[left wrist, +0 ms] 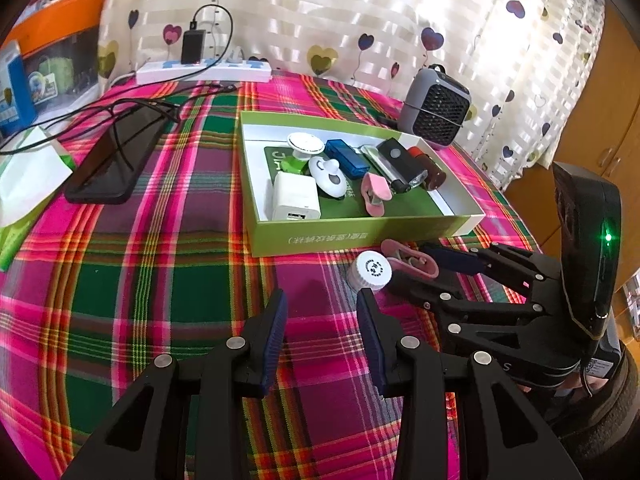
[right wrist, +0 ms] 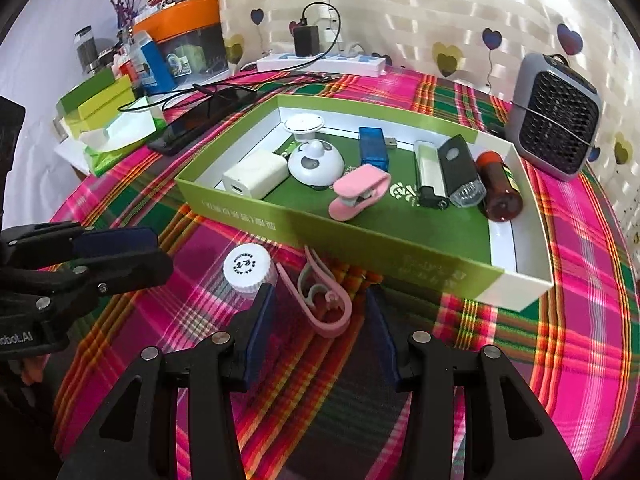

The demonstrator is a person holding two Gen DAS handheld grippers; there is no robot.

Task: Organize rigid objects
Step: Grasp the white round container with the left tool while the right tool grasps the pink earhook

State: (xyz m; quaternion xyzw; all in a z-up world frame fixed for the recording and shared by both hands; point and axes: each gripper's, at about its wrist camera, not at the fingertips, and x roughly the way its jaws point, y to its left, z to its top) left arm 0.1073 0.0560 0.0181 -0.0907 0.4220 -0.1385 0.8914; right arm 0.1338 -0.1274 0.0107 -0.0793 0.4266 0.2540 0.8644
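- Grippers: the right gripper (right wrist: 318,320) is spread wide, low over the plaid cloth (right wrist: 560,320), its blue pads (right wrist: 260,328) on either side of the pink clip (right wrist: 320,300), with nothing pinched between them.
- The left gripper (left wrist: 322,334) is also released and grasps nothing; it hovers over bare cloth, its right pad (left wrist: 370,332) just below the white bottle (left wrist: 370,274).
- The clip lies open on the cloth, just in front of the green box (right wrist: 248,216), outside it.
- The bottle lies on its side next to the clip, its cap facing the cameras; in the right wrist view it sits just above the right gripper's left pad, and I cannot tell whether they touch.
- Inside the box: a white charger (right wrist: 254,176), a round white gadget (right wrist: 316,164), a white disc on a stem (right wrist: 304,124), a blue stick (right wrist: 374,146), a second pink clip (right wrist: 358,192), a silver lighter (right wrist: 430,176), a black flashlight (right wrist: 460,176) and a dark red bottle (right wrist: 500,188) lying by the right wall.
- Beyond the box stand a grey fan (right wrist: 556,116) and a white power strip (right wrist: 320,62) with a black adapter (right wrist: 306,40) plugged in; a black phone (left wrist: 116,152) lies to the left.
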